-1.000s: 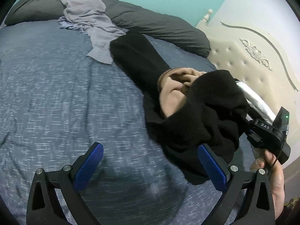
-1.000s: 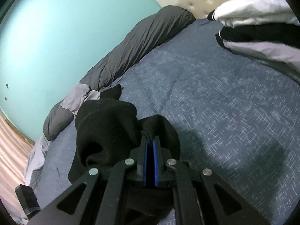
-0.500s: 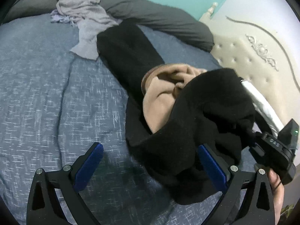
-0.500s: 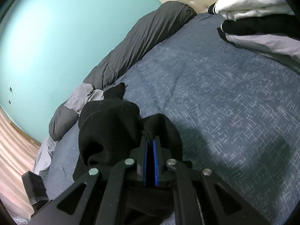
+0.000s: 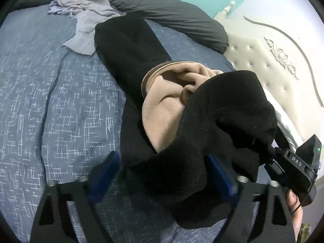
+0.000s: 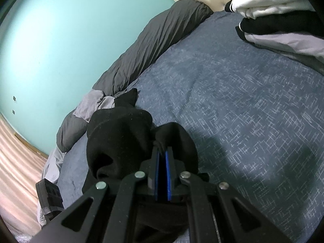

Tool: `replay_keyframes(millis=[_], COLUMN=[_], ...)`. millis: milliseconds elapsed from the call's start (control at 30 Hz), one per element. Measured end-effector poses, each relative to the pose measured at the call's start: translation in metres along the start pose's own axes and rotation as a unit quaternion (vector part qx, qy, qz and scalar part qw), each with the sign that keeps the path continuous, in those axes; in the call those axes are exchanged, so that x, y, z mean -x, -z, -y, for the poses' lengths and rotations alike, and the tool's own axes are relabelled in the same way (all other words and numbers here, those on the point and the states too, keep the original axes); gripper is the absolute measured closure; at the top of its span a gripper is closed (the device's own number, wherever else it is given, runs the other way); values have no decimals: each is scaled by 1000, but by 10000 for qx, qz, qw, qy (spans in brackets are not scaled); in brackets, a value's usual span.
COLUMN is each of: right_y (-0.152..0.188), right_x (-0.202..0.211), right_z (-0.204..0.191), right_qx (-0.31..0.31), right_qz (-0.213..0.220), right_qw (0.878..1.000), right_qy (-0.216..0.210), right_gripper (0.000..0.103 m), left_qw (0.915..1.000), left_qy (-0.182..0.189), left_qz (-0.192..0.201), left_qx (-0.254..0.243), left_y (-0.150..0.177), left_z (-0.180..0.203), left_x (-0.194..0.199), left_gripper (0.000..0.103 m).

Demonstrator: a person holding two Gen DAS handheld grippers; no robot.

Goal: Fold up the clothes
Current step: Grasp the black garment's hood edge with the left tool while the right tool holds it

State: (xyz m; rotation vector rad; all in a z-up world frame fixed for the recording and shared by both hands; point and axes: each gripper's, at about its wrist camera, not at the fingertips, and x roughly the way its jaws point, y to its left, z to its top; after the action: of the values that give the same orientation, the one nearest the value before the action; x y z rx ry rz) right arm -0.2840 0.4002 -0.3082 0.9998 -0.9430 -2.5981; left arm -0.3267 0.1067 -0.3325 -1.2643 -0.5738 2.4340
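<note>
1. Bedspread [image 5: 50,105], blue with a pale crosshatch print, fills most of both views and serves as the landmark here.
2. Dark grey duvet [image 5: 166,8] lies bunched along the bedspread's far edge, against the teal wall.
3. Black garment [image 5: 129,46] with a tan fleece lining [image 5: 162,105] stretches across the bedspread's middle, one end lifted off it.
4. Folded stack of white, black and grey clothes [image 6: 279,20] sits at the bedspread's headboard end.
5. Grey shirt [image 5: 85,6] sprawls crumpled at the bedspread's far edge, partly over the duvet (its hem touches the black garment).
6. Right gripper [image 6: 162,162], above the bedspread, is clamped tight on a pinch of the black garment.
7. Left gripper [image 5: 162,174] has just been closing; black cloth lies between its blue pads, which look blurred and not yet pressing.
</note>
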Motion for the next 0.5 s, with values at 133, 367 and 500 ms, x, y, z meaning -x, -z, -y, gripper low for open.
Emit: replay_keyframes(millis=[133,367,500], right_y=[1,3,5], right_x=[-1,-2,-3], right_z=[-2,-7,-16], right_qx=[31,67,202], right_qz=[-21,-46,-58], right_qw=[10000,10000,9996], right_qy=[7,-46,-169], right_gripper=[97,97,97], left_qw=[9999,9986,9986], left_qy=[45,-67,-133], left_qz=[-15,169,286], left_qx=[-149,-494,-423], left_y=[-4,-6,-9], left_z=[3,7,-2], left_x=[4,20,33], left_gripper=[47,75,83])
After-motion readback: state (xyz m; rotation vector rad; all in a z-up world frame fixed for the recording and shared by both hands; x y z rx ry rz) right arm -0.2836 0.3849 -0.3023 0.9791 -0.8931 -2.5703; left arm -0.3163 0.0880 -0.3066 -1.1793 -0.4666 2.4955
